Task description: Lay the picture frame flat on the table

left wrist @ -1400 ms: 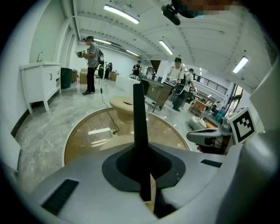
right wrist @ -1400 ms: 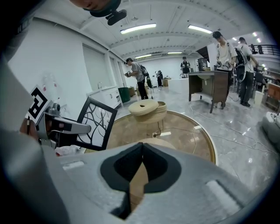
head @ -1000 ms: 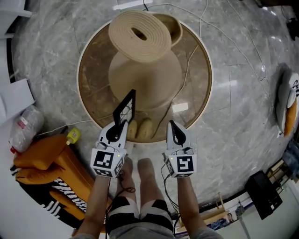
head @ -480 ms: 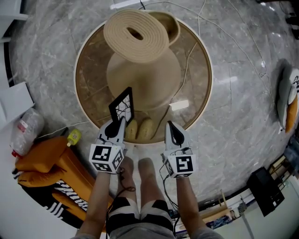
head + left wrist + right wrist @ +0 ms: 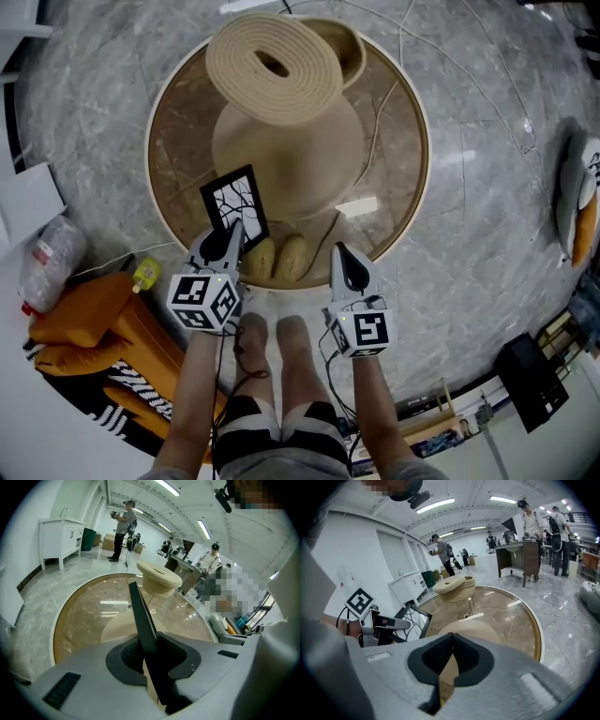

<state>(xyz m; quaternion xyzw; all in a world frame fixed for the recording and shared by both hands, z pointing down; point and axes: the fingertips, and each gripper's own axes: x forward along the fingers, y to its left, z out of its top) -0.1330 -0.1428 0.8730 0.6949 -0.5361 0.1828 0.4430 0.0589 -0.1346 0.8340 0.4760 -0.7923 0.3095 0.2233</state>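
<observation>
Picture frame (image 5: 234, 207) beside table (image 5: 180, 131) rim

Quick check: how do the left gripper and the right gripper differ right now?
The left gripper has the picture frame between its jaws, which are opening; the right gripper has its jaws together on nothing. In the head view the left gripper is rolled to one side, while the right gripper sits level. Both point at the near edge of the glass table.

Seemingly marble floor (image 5: 487, 187), white cabinet (image 5: 61, 536).
</observation>
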